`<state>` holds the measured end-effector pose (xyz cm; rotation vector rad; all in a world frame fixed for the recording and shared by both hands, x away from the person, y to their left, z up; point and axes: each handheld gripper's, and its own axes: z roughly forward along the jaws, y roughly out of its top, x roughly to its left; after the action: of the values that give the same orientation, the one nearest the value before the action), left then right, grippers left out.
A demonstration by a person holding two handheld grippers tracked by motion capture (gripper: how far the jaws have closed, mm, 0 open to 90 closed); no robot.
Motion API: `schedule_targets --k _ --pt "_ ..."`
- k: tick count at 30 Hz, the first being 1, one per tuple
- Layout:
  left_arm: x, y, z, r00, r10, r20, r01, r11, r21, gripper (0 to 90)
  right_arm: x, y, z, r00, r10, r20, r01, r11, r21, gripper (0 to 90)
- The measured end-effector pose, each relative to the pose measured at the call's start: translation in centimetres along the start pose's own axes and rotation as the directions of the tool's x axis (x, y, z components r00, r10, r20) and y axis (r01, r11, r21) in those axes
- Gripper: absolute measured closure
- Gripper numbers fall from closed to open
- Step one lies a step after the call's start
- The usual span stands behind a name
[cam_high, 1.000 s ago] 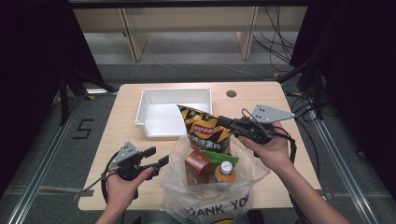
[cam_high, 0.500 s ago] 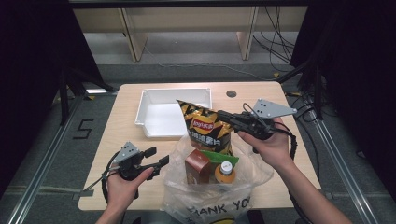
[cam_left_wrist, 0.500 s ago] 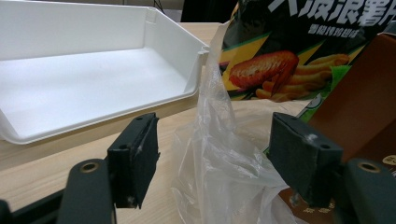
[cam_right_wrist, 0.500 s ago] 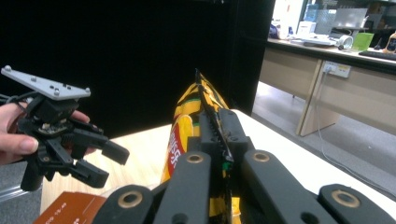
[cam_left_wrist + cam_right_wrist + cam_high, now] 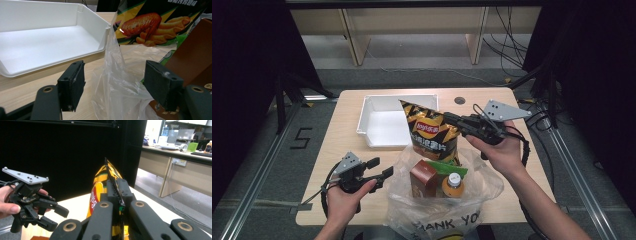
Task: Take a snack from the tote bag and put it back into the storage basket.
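chip bag (image 5: 431, 134): centre frame, lifted above plastic bag (image 5: 439, 210), near white tray (image 5: 384, 101)
right gripper (image 5: 451, 119): clamped tight on bag's top edge
left gripper (image 5: 381, 168): jaws apart, nothing gripped, lower left beside plastic bag
handling: likely light, crinkly, slippery, crushable; take by sealed edge

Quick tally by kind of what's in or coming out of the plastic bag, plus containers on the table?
Chip bags: 1, the chip bag, lifted over the bag
Brown cartons: 1, the brown carton, in the bag
Bottles: 1, the bottle, in the bag
Plastic bags: 1, the plastic bag
White trays: 1, the white tray
Total: 5
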<state>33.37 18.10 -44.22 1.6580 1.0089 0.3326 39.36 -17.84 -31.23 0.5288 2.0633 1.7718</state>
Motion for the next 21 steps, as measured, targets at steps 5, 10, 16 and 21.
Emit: schedule_targets --k 5,10,16,21 --pt "0.0 0.1 0.0 1.0 0.008 -0.005 -0.008 1.0 0.001 32.6 0.0 0.6 0.1 0.9998 -0.013 0.017 0.013 1.0 -0.012 90.0" --pt "0.0 0.1 0.0 1.0 0.008 -0.003 -0.008 1.0 -0.006 32.3 -0.1 1.1 0.4 0.9998 -0.011 0.015 0.011 1.0 -0.026 90.0" --pt "0.0 0.1 -0.1 1.0 0.007 -0.003 -0.007 0.9999 -0.008 32.2 -0.1 1.9 0.5 1.0 0.004 -0.004 -0.005 1.0 -0.03 90.0" --pt "0.0 0.1 0.0 1.0 0.006 -0.004 -0.006 1.0 -0.005 32.3 -0.1 2.5 0.7 1.0 -0.003 0.009 0.004 0.999 -0.049 90.0"
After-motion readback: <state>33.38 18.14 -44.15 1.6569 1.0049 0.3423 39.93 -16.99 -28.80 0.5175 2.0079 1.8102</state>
